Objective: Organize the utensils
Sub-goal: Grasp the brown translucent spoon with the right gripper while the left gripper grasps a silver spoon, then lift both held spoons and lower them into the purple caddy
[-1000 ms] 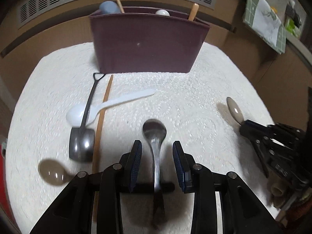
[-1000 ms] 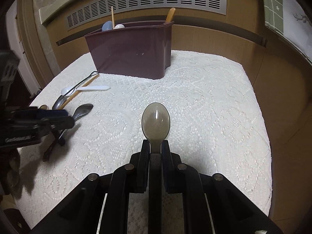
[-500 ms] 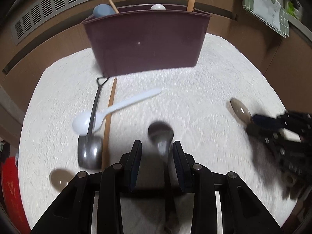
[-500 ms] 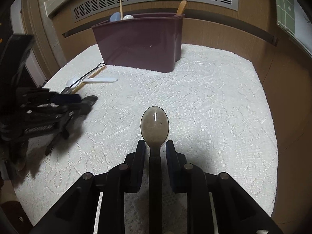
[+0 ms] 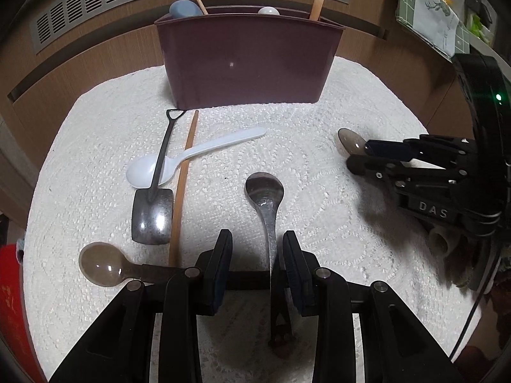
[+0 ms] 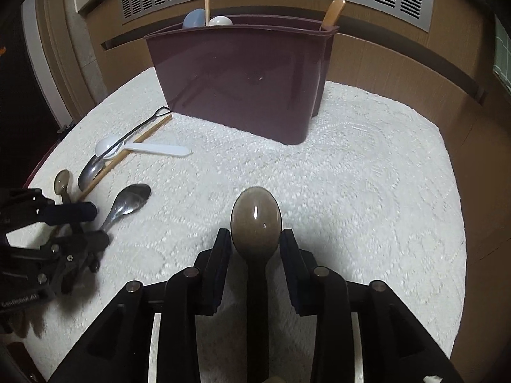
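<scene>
A maroon utensil caddy point(image 5: 247, 60) stands at the back of the white lace cloth; it also shows in the right wrist view point(image 6: 239, 73). My left gripper point(image 5: 255, 252) is open, its jaws on either side of the handle of a metal spoon point(image 5: 265, 191) that lies on the cloth. My right gripper point(image 6: 255, 249) is open around the neck of a smoky translucent spoon point(image 6: 255, 217); the jaws stand apart from it. From the left wrist view the right gripper point(image 5: 357, 156) sits at the right with that spoon's bowl point(image 5: 349, 140) poking out.
On the left lie a white plastic spoon point(image 5: 191, 156), a black shovel-shaped spoon point(image 5: 153, 204), a wooden chopstick point(image 5: 183, 185) and another smoky spoon point(image 5: 102, 265). The caddy holds several utensils. A wooden wall with a vent grille is behind.
My right gripper has opened from its grip on the smoky spoon. Both grippers have shifted closer to the caddy, and the left stays open over the metal spoon.
</scene>
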Demonstrator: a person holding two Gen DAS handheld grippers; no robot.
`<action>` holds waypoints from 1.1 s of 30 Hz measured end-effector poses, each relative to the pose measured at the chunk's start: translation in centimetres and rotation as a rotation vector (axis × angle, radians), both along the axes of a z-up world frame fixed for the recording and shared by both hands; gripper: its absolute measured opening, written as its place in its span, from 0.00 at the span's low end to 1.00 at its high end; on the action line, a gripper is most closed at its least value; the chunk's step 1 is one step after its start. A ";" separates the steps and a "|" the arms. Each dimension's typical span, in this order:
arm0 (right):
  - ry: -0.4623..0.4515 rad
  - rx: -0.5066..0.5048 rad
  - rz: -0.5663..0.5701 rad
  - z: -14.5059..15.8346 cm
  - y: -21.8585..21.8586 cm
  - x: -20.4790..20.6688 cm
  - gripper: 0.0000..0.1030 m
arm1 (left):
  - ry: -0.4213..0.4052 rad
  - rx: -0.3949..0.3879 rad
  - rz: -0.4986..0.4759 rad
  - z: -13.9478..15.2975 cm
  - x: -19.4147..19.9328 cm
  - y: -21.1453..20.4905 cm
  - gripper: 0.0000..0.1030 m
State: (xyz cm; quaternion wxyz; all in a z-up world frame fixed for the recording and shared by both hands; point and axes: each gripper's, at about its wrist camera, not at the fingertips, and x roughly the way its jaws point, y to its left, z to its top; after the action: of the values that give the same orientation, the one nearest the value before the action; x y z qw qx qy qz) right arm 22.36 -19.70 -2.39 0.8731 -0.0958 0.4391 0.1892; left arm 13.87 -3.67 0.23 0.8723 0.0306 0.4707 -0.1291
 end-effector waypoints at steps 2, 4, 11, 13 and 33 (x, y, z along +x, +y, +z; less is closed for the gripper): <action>-0.005 -0.009 0.003 0.0 0.4 0.4 0.32 | 0.000 -0.002 0.001 0.0 0.1 0.1 0.33; -0.011 -0.015 0.003 0.0 1.0 0.7 0.34 | 0.001 -0.004 0.002 0.0 0.1 0.1 0.33; -0.026 -0.019 0.003 0.2 1.1 0.6 0.29 | 0.007 -0.004 0.002 -0.1 0.1 0.0 0.33; -0.045 -0.012 0.004 0.7 0.7 -0.2 0.29 | 0.009 -0.006 0.001 -0.1 0.2 0.0 0.33; -0.146 0.086 -0.120 2.5 -5.2 -6.0 0.29 | 0.072 0.016 -0.013 0.0 5.0 -2.4 0.33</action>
State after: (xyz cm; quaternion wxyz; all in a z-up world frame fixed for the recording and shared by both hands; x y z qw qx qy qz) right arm 16.38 -24.94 0.10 0.9157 -0.0455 0.3709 0.1476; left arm 18.84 -6.10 0.19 0.8536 0.0361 0.5027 -0.1321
